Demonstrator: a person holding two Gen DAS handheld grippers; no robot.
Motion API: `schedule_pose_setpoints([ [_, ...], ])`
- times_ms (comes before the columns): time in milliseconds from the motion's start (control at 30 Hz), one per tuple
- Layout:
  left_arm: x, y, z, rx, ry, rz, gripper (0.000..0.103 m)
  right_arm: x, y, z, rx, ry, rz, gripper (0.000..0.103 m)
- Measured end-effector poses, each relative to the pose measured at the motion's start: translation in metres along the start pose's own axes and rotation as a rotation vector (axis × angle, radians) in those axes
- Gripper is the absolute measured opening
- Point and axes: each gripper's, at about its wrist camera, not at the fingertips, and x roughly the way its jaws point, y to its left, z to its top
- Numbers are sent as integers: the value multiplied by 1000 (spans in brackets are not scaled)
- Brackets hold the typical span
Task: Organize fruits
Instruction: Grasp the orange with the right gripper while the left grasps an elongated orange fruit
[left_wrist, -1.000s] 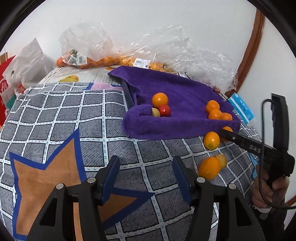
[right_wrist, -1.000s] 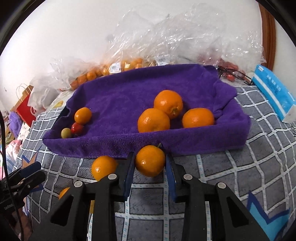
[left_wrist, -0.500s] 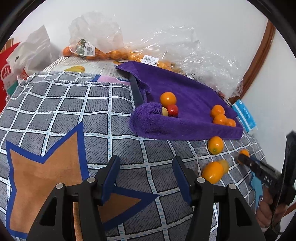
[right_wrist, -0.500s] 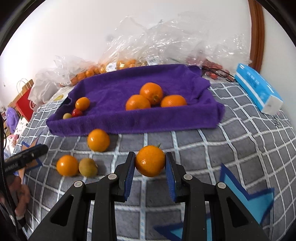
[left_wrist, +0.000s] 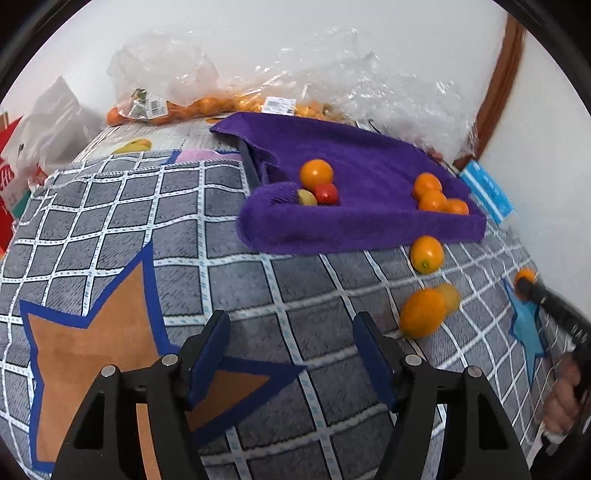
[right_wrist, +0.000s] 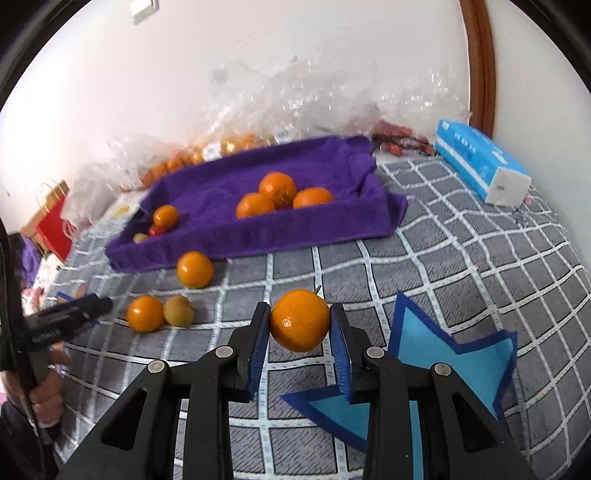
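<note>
Your right gripper has drawn back from the purple towel tray, still clamping an orange above the rug. Your left gripper stays wide apart, empty. Three loose fruits lie between them.

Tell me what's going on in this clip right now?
A person is sorting fruit with two handheld grippers. The right gripper is shut on a tangerine, held above the checked rug. The left gripper is open and empty. The purple towel-lined tray holds six fruits: three tangerines at one end, three smaller fruits at the other. Three fruits lie loose on the rug.
</note>
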Motion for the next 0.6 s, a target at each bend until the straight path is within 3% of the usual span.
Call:
schedule_pose_setpoints([
  [300,-11,-56,-2,103,-23,-136,66,-15,-13,-3,29,-19,20,32],
  [500,12,-75,5,149,20,-120,65,-16,-12,-10,14,-9,10,32],
  [600,21,-81,5,164,29,-101,53,-16,-12,-13,3,-2,-9,32],
])
